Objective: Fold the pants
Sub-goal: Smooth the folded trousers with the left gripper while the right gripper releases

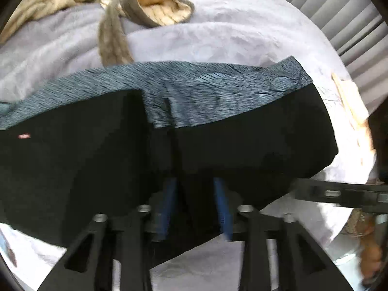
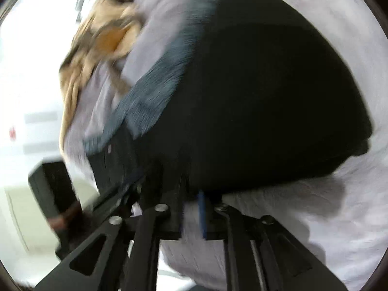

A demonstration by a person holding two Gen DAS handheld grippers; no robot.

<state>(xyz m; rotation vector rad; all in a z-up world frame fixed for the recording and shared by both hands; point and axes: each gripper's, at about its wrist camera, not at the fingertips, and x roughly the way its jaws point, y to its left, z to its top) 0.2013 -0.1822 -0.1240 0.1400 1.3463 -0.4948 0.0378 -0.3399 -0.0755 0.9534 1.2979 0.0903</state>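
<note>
On a pale bedsheet (image 1: 218, 36) we see the black pants (image 1: 242, 145) lying folded, patterned blue waistband (image 1: 194, 84) on the far side. Our left gripper (image 1: 196, 208) stands parted over the near edge; whether our blurred right gripper (image 2: 191, 208) grips, we cannot tell. A chunky knit blanket (image 1: 157, 7) lies beyond.

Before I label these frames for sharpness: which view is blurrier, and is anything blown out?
Right wrist view: heavily motion-smeared, pants edges streaked, left background washed out white. Left wrist view: sharper, waistband pattern readable, glare on the bedsheet at right.
</note>
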